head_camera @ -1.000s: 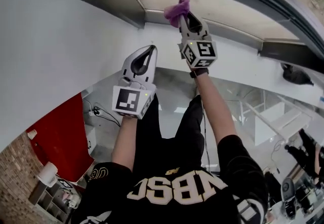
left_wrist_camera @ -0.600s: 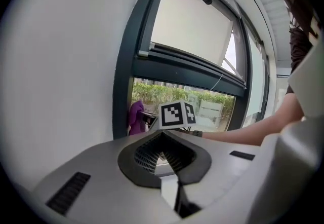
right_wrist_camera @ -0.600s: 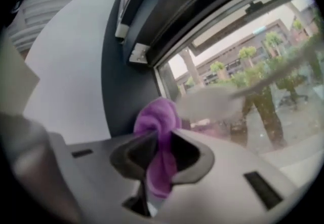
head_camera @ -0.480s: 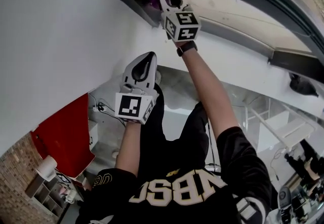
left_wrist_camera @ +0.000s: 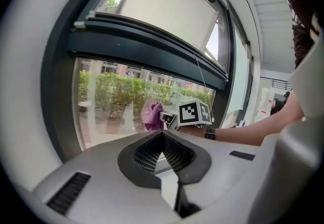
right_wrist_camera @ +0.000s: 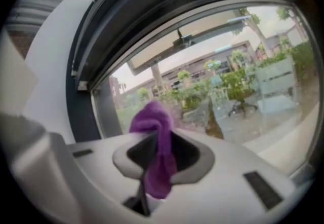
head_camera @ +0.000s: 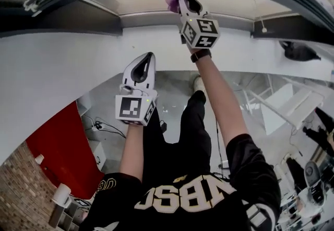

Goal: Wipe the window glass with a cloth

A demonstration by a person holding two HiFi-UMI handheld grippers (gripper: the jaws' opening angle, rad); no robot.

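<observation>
Right gripper (right_wrist_camera: 159, 139) pinches the cloth (right_wrist_camera: 152, 119), whose bunched tip is at the glass (right_wrist_camera: 243, 86) just ahead, with the frame (right_wrist_camera: 101, 111) to its left. Left gripper (left_wrist_camera: 163, 142), pressed together on nothing, hangs back from the pane. No marks show how much is wiped.

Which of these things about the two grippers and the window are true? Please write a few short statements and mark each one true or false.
1. The right gripper holds a purple cloth between its jaws. True.
2. Green bushes show outside through the window glass. True.
3. The left gripper also grips a cloth. False: its jaws are together with nothing between them.
4. The left gripper reaches closer to the window glass than the right gripper. False: in the head view and the left gripper view the right gripper is farther forward, up at the glass, and the left gripper sits behind it.
</observation>
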